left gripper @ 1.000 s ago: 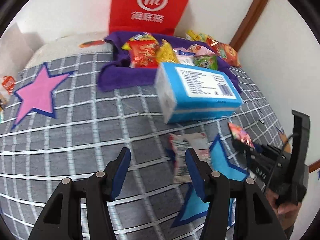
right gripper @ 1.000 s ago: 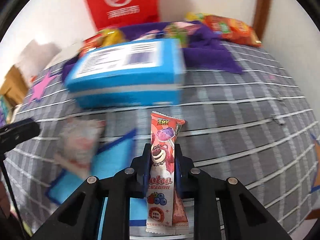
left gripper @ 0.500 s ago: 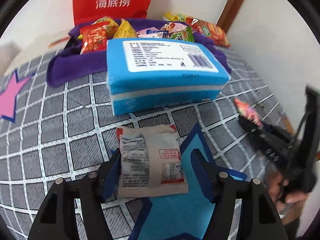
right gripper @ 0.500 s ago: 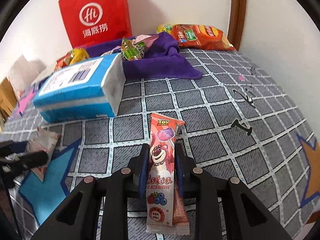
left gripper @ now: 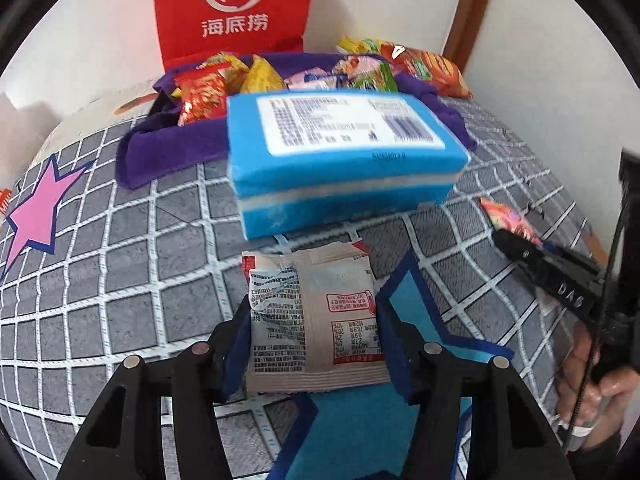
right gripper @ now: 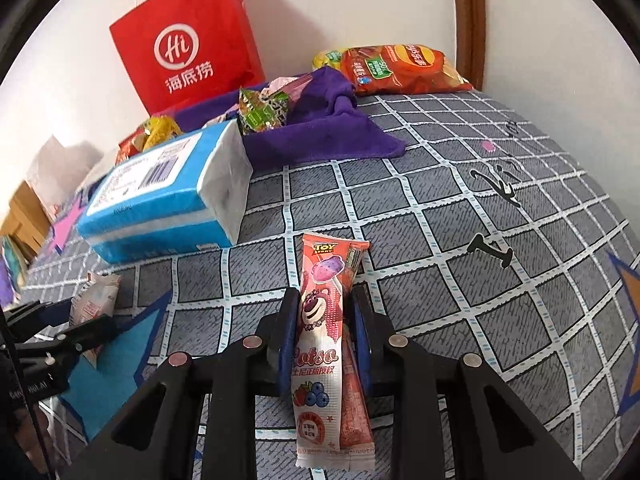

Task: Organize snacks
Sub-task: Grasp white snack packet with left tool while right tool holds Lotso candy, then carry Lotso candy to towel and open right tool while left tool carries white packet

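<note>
left gripper (left gripper: 314, 332) fingers closing on the beige snack packet (left gripper: 316, 320) lying on the bed, its long axis toward 12 o'clock; right gripper (right gripper: 326, 332) clamps the pink stick pack (right gripper: 326, 344).

A grey bed cover (right gripper: 420, 216) crossed by a white grid is being spread over the whole foreground, and it is being broken up by a pink star (left gripper: 38, 216), a blue star (left gripper: 416, 320) and an orange star at the right edge (right gripper: 630, 320). The scene is being closed behind by white walls (right gripper: 340, 4), which are being lit evenly, and a brown wooden frame (right gripper: 470, 20) is being shown running up the corner. Pale wooden furniture (right gripper: 22, 220) is being glimpsed at the far left.
</note>
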`<state>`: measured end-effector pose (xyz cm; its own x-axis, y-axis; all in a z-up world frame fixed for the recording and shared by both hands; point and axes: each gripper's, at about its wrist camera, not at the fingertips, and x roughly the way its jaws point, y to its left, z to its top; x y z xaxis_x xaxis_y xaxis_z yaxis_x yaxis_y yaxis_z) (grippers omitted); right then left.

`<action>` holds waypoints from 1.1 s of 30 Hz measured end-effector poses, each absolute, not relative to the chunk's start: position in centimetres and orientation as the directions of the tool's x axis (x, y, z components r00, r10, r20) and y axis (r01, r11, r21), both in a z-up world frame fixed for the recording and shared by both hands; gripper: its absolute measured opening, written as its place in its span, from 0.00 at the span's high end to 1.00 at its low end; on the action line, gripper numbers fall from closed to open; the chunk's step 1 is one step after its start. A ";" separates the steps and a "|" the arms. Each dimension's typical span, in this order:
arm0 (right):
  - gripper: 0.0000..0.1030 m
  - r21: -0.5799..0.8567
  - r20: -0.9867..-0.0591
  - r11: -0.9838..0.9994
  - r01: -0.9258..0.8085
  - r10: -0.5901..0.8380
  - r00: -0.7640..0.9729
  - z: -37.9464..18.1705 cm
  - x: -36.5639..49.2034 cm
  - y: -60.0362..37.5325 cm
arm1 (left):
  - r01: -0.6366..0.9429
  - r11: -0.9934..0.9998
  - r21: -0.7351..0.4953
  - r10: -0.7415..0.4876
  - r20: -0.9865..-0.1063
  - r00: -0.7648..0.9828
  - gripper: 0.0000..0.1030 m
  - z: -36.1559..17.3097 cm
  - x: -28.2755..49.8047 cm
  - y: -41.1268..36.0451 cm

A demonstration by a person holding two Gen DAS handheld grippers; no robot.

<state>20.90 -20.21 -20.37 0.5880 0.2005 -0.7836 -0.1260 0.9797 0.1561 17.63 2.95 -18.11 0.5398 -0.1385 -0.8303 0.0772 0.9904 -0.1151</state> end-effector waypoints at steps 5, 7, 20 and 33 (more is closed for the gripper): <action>0.78 0.100 -0.801 0.985 -0.141 0.164 0.575 -20.0 21.3 -19.5 | 0.091 0.986 -0.141 -0.168 -0.806 0.568 0.46 -15.4 17.5 4.2; 0.78 0.111 -0.802 0.984 -0.139 0.171 0.572 -19.3 21.8 -19.5 | 0.101 0.984 -0.146 -0.178 -0.795 0.581 0.46 -14.3 17.4 4.5; 0.78 0.123 -0.704 0.967 -0.223 0.243 0.667 -9.2 26.5 -17.2 | 0.128 0.982 -0.141 -0.190 -0.704 0.684 0.46 -6.6 21.6 5.7; 0.78 0.126 -0.661 0.947 -0.295 0.302 0.687 -2.8 34.2 -12.8 | 0.090 0.986 -0.138 -0.157 -0.629 0.761 0.46 -0.9 27.6 6.9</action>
